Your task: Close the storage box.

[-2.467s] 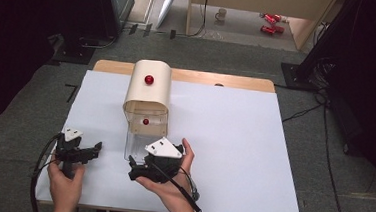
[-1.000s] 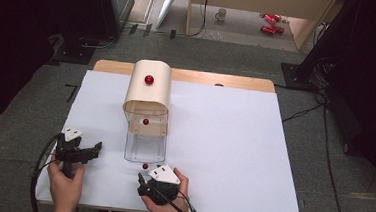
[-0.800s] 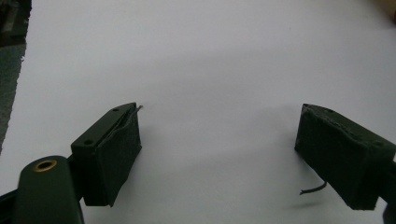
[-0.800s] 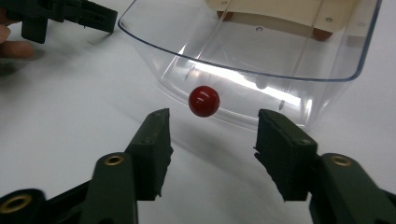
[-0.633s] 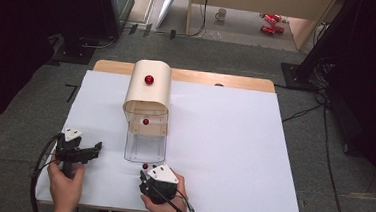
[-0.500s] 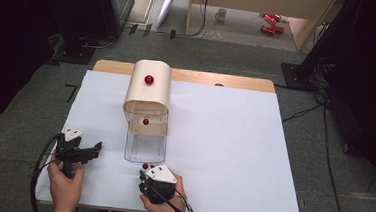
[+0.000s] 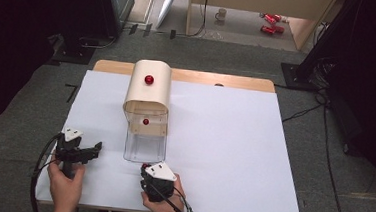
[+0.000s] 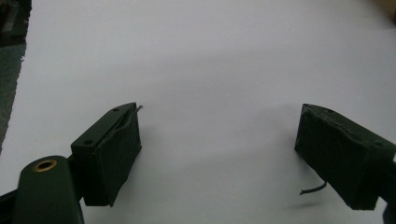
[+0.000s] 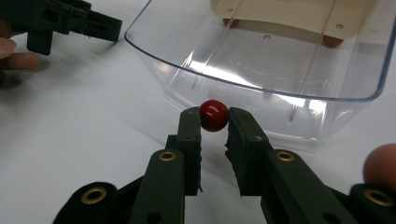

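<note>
**Red ball pinched at the mouth of the clear tray**

At the near edge of the bench (image 7: 232,154), the right gripper (image 9: 214,122) has just been closing and its jaws now clamp a small red ball (image 9: 214,115) between their pads. The ball sits right at the front lip of the clear plastic tray (image 9: 261,88), which sticks out from under a rounded cream-coloured box (image 7: 147,90). In the high view the ball shows as a red speck just ahead of that gripper (image 7: 147,167).

To my eye the job is to get the ball up and over that lip. The grip looks centred, which is good, since a glossy ball will squirt out if the pads catch it off to one side. I'd lift straight up before going forward, clear of the tray's rim, and keep the squeeze steady.

The left gripper (image 8: 219,149) hangs over bare white bench with its jaws wide apart, holding nothing.

I can read no brand, label or writing anywhere.
</note>
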Demonstrator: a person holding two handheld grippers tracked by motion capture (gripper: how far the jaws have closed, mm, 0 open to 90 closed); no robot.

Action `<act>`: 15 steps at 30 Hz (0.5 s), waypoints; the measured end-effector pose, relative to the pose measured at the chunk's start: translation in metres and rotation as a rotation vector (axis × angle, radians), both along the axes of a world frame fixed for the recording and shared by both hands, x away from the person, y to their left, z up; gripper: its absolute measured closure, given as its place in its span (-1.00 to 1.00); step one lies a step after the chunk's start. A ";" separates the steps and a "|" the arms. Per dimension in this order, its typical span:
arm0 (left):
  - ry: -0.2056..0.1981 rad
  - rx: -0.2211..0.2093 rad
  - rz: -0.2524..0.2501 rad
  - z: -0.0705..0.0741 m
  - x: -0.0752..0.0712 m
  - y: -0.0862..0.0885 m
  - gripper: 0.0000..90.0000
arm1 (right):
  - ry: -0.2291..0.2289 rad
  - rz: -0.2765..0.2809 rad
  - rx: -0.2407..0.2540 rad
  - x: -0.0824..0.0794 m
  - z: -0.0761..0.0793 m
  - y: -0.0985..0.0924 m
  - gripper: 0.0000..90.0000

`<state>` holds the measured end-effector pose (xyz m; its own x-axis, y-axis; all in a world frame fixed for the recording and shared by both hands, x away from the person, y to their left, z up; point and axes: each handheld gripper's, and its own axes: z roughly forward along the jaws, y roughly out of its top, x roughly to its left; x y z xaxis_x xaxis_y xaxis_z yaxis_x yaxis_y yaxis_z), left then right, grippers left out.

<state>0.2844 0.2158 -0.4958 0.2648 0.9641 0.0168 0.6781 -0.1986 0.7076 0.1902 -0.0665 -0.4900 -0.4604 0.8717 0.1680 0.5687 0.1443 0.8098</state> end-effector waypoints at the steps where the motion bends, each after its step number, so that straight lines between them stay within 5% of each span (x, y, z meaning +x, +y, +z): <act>1: 0.000 0.000 0.000 0.000 0.000 0.000 -0.69 | -0.001 0.001 -0.001 0.000 0.000 0.000 0.70; 15: 0.000 0.000 0.000 0.000 0.000 0.000 -0.69 | 0.020 -0.029 -0.006 0.002 -0.005 0.006 0.66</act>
<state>0.2844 0.2158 -0.4958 0.2648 0.9642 0.0169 0.6782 -0.1987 0.7075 0.1921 -0.0603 -0.4955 -0.4315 0.8857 0.1714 0.5885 0.1323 0.7976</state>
